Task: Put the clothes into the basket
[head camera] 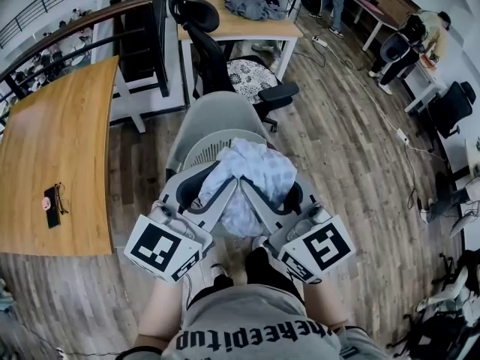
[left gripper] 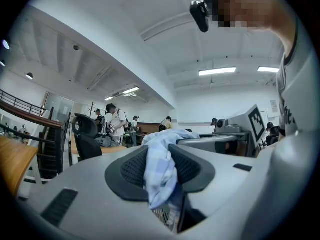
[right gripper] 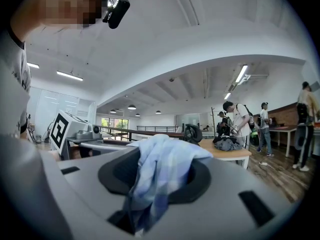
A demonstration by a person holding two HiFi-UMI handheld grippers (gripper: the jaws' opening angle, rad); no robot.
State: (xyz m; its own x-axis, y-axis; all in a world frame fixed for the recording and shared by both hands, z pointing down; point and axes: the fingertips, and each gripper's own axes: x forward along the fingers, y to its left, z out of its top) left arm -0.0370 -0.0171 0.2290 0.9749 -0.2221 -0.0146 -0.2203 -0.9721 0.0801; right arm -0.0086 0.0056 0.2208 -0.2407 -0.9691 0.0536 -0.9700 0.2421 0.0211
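A light blue checked cloth [head camera: 251,175] hangs bunched between my two grippers, in front of my body. My left gripper [head camera: 219,186] comes in from the lower left and is shut on the cloth's left side. My right gripper [head camera: 268,195] comes in from the lower right and is shut on its right side. In the left gripper view the cloth [left gripper: 161,166] is pinched between the black pads [left gripper: 130,171] and droops over them. The right gripper view shows the same cloth [right gripper: 157,171] draped out of the jaws. No basket is in view.
A grey mesh office chair [head camera: 217,118] stands directly under the cloth, with a black chair [head camera: 225,66] behind it. A curved wooden table [head camera: 52,148] with a phone [head camera: 52,206] lies at the left. A far desk [head camera: 225,27] holds more clothes [head camera: 251,4]. People stand at the upper right.
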